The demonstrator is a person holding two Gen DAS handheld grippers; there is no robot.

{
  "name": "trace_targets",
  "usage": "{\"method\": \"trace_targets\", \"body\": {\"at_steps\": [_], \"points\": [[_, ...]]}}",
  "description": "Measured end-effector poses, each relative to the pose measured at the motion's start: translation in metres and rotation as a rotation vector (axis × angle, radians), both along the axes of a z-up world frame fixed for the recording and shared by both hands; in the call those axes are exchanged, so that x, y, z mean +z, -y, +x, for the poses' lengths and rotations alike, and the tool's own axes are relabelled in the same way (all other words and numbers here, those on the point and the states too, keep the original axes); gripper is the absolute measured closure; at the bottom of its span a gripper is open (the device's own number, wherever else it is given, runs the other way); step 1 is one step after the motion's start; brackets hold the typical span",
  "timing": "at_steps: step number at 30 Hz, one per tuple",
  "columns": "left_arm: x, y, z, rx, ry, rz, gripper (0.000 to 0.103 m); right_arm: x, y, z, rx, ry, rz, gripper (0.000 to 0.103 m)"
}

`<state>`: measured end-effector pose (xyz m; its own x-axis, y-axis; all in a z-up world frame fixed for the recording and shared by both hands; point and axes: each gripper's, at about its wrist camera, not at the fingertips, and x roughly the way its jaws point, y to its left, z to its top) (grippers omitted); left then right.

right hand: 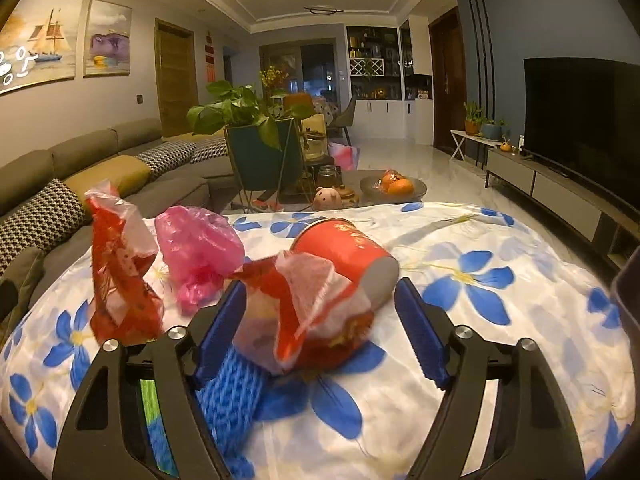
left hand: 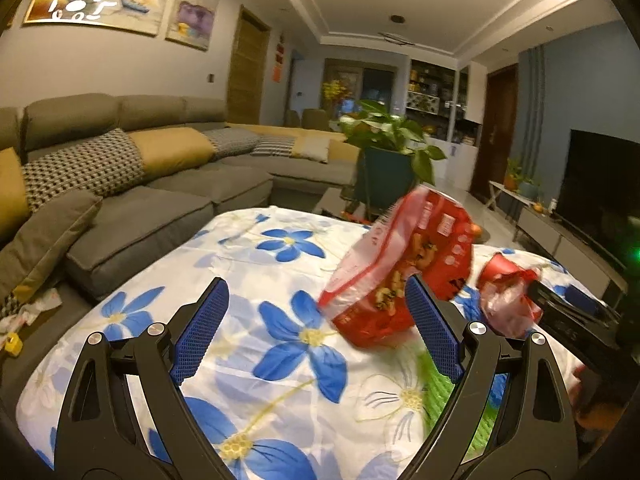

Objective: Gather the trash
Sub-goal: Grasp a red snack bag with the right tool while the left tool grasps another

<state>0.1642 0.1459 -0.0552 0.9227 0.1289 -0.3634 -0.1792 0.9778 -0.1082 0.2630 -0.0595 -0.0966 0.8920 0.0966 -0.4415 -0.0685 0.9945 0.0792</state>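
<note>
My left gripper (left hand: 316, 316) stands spread beside the red snack bag (left hand: 400, 268); my right gripper (right hand: 320, 320) spread around a torn wrapper (right hand: 316, 304) on the floral cloth (right hand: 480, 320).

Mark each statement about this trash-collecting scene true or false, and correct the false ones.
1. Both grippers are open. True: left gripper, right gripper.
2. The red paper cup stands upright. False: it lies on its side.
3. The tablecloth has blue flowers. True.
4. The pink plastic bag is on the sofa. False: it rests on the tablecloth.
5. The fruit bowl holds bananas. False: it holds orange fruit.
</note>
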Motion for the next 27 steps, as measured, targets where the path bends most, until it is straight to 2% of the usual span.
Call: {"method": "trace_targets", "body": {"at_steps": [1,3,6,9,11,16,20,22,23,25,26,27], "points": [[-0.001,0.003,0.000,-0.024,0.002,0.002,0.015,-0.001,-0.001,0.003,0.004,-0.004,0.001,0.032],[-0.003,0.009,0.003,-0.057,-0.001,0.010,0.015,-0.007,-0.004,0.013,0.014,-0.028,-0.004,0.042],[-0.004,0.020,0.008,-0.107,-0.003,0.018,0.015,-0.011,-0.005,0.017,0.038,-0.051,0.001,0.068],[-0.005,0.033,0.013,-0.148,-0.001,0.037,0.015,-0.011,-0.009,0.014,0.057,-0.042,-0.018,0.084],[-0.006,0.041,0.017,-0.172,-0.006,0.052,0.015,-0.010,-0.008,0.009,0.070,-0.032,-0.022,0.087],[-0.010,0.055,0.035,-0.197,-0.033,0.090,0.015,0.002,0.006,-0.017,0.065,0.033,0.002,0.088],[-0.014,0.059,0.053,-0.209,-0.063,0.096,0.032,0.008,0.022,-0.039,0.054,0.072,0.009,0.088],[-0.018,0.060,0.062,-0.211,-0.093,0.091,0.047,0.011,0.030,-0.046,0.051,0.080,0.013,0.088],[-0.019,0.061,0.066,-0.211,-0.104,0.092,0.050,0.011,0.033,-0.050,0.052,0.080,0.016,0.088],[-0.022,0.063,0.072,-0.217,-0.122,0.094,0.068,0.014,0.038,-0.054,0.055,0.078,0.023,0.088],[-0.023,0.063,0.074,-0.219,-0.132,0.094,0.083,0.014,0.039,-0.058,0.057,0.081,0.024,0.088],[-0.024,0.062,0.076,-0.217,-0.146,0.089,0.087,0.015,0.041,-0.062,0.058,0.086,0.022,0.088]]}}
